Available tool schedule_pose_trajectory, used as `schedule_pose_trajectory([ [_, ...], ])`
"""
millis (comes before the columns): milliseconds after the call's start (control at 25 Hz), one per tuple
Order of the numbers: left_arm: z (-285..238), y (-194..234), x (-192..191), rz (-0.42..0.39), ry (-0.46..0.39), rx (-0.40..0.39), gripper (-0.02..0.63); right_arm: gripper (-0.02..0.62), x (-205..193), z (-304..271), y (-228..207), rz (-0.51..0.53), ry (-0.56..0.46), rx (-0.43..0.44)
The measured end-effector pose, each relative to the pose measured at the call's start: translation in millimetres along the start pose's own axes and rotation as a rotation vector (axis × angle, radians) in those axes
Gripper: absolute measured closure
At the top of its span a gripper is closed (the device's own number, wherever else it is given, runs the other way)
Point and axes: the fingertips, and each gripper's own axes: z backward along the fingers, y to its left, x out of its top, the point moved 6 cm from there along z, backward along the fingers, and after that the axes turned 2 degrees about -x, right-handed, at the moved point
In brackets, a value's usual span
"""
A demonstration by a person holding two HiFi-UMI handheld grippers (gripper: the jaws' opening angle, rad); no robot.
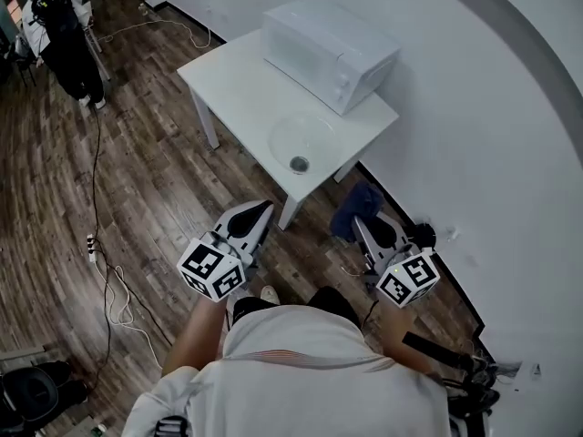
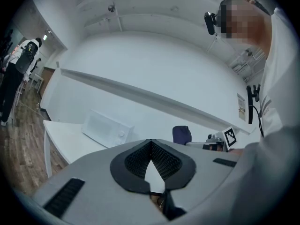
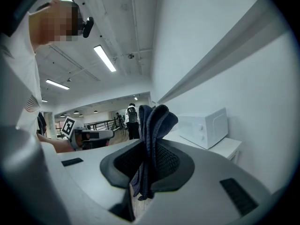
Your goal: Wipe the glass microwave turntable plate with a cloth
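One cloth (image 3: 154, 121) juts lengthwise from the right gripper's (image 3: 149, 149) clamped fingers; left gripper's (image 2: 151, 142) fingers meet empty.

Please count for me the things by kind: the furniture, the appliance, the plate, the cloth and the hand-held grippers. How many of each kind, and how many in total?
Table: 1
Microwave: 1
Glass plate: 1
Cloth: 1
Grippers: 2 (left gripper, jaws shut and empty; right gripper, jaws shut on the cloth)
Total: 6
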Motion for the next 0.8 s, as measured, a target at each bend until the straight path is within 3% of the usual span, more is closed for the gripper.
schedule_pose_trajectory([
  [160,-4,11,0,0.005,0.005,-0.003,0.595,0.535,4,-10,-6,-0.001,0.007,-0.017],
  [280,-4,17,1,-0.05,0.021,0.029,0.595,0.535,6,-23,-7,0.003,0.021,-0.001],
  [600,-34,45,1,-0.055,-0.004,0.138,0.595,0.535,8,-81,-46,0.006,0.033,0.132],
  [800,-71,58,11,-0.067,-0.022,0.217,0.595,0.535,22,-115,-96,-0.005,0.018,0.203],
])
